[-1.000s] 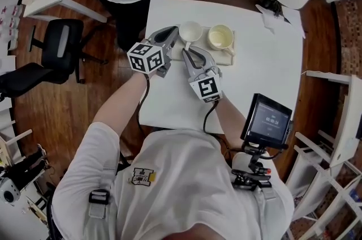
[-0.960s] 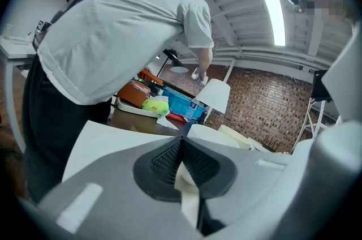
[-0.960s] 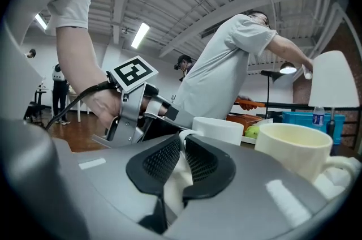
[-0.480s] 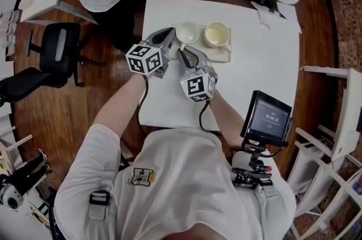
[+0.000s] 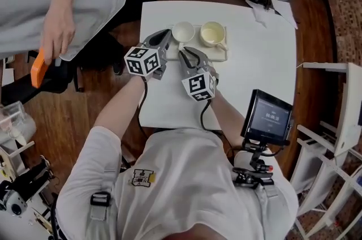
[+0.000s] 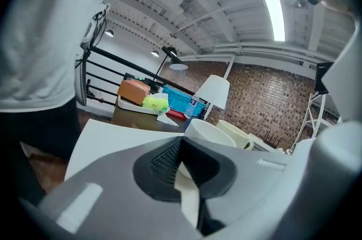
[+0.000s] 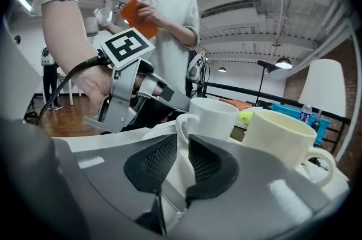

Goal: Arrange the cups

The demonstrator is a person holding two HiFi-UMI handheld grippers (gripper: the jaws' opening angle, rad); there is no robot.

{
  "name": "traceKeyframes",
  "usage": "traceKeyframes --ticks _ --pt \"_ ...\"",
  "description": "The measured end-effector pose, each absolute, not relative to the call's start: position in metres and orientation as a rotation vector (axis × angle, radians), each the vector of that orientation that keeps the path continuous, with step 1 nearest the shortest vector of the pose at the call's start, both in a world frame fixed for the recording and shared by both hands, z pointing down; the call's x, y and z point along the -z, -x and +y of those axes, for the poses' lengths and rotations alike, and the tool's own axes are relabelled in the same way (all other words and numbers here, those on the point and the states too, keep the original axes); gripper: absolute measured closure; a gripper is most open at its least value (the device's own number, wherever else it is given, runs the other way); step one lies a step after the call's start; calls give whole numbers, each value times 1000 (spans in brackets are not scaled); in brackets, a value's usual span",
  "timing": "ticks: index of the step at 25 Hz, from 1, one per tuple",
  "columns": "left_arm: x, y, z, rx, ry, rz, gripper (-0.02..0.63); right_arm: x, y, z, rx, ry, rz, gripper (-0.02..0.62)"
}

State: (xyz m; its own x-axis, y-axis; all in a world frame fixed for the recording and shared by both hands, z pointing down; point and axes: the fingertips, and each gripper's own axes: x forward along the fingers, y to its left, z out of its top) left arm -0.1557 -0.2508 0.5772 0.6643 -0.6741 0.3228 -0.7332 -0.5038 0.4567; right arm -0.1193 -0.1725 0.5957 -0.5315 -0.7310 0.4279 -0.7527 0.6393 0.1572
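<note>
Plainly the business sits on the pale tray [image 5: 222,54] at the far side of the bench [image 5: 254,69]. Two cups stand side by side on it: a white cup [image 5: 183,33] on the tray's left half and a cream cup [image 5: 212,34] on its right half, near each other but apart.

The right gripper [image 7: 182,140] reaches in over the tray's near edge and points at the white cup. Its jaws have just been opening and now stand a little apart. The cup's handle [image 7: 181,120] faces straight back at them, lined up with the gap and sitting at or just past the fingertips. The pads do not look to be pressing on it, so I read the handle as free and the cup as resting on the tray by its own weight.

The left gripper [image 5: 168,34] lies off the tray's left edge. Its jaws are pressed together with nothing between them, and its tip is close to the white cup's left side.

The next move hangs on that handle. It projects from the cup toward the tray's near edge, along the right gripper's own line, so that hand is the better placed one. Backing out straight along that line should clear the handle, while a sideways slip would likely nudge it and turn the cup. Whether the cups now count as arranged I cannot tell.
</note>
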Motion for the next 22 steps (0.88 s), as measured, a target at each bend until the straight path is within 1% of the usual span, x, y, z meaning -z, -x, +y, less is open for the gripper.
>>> traceKeyframes --ticks 5,11,16,22 --pt "-579 156 -246 -144 -2305 -1091 607 -596 115 -171 -87 -1164 -2401 531" --pt "-593 174 -242 -118 -2278 -1103 607 -604 101 -173 -97 -1194 -2369 535" --pt "-576 188 -183 -83 -2249 -1113 607 -571 73 -128 -69 -1236 -2330 543" --pt "-598 171 -117 -163 -2233 -1054 607 -564 23 -84 -77 -1308 -2272 556"
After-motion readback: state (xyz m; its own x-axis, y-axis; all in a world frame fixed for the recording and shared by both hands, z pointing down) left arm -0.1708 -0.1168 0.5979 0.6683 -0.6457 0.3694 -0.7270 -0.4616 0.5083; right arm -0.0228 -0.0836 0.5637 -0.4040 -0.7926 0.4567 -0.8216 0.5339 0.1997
